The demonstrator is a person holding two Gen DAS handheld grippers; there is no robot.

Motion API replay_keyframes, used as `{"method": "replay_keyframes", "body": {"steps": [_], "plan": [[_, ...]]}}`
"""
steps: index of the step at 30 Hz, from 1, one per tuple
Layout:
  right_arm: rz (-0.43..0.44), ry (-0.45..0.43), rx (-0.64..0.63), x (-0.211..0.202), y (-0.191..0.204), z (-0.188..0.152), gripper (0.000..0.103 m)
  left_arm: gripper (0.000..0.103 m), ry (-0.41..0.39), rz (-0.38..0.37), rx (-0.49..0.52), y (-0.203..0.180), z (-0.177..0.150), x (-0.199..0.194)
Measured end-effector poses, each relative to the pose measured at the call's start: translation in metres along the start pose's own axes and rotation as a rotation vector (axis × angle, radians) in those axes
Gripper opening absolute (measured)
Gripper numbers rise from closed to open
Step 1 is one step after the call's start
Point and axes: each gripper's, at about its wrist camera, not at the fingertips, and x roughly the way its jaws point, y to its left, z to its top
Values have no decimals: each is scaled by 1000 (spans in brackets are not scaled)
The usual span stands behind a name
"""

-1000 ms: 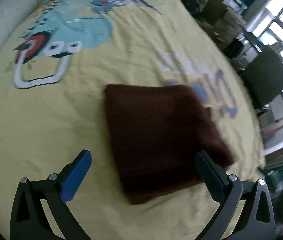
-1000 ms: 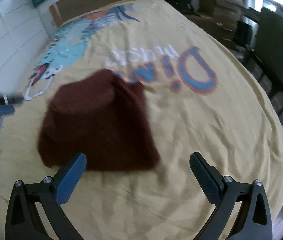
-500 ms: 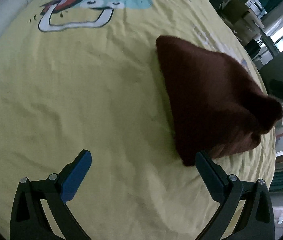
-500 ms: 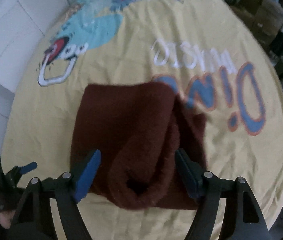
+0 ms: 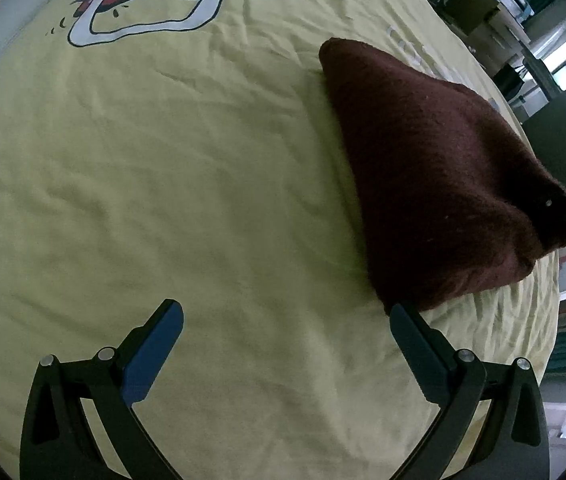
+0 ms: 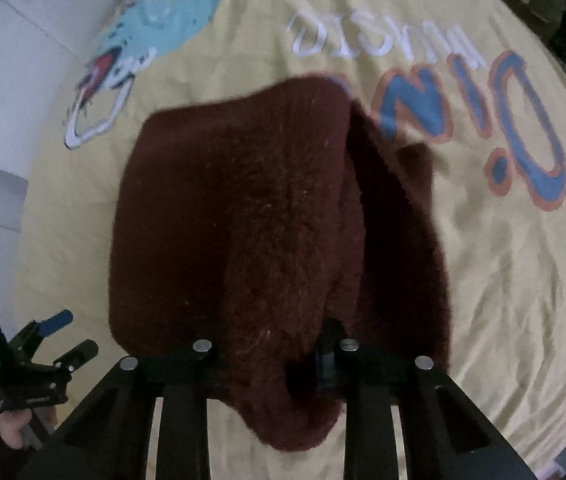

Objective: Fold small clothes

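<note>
Mid-fold, judging by the layout: the dark maroon fuzzy garment [image 6: 267, 216] lies on the yellow printed bedsheet [image 5: 155, 168], already doubled into a thick bundle with a layered seam visible along its right side, and its near edge is lifted off the sheet. The right gripper [image 6: 275, 354] has its fingers closed tight on that near edge, with fabric bunched between them and drooping below. In the left wrist view the garment rises to a peak on the right, where the right gripper pinches it; the far corner rests on the sheet. The left gripper [image 5: 283, 328] is spread wide with nothing between its fingers, hovering over bare sheet just beside the garment's near corner, not touching it. Remaining, likely: carry the held edge over, lay it flat, smooth and square it. No containers, baskets or bins visible; background clutter by the window too blurry to identify.
</note>
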Motion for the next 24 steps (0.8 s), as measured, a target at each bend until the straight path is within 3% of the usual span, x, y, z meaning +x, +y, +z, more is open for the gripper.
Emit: {"method": "replay_keyframes", "body": {"steps": [7,12,14,19,24], "plan": [[-45,-99,39,-42,-41,-21,23,102,-13,-7,29,-12,6,-3],[-72,-65,69,-23,-69,-45,26,102,-16,-16,54,-24,8,-2],[-52,-74,87,-11,-74,-50,33,102,-11,-16,55,-26,9,0],[-74,-108,91,-15,-75,-50,76,102,-19,-20,58,-36,19,0],[-77,-175,91,-42,-79,-41,90,102,-46,-49,85,-62,44,-12]]}}
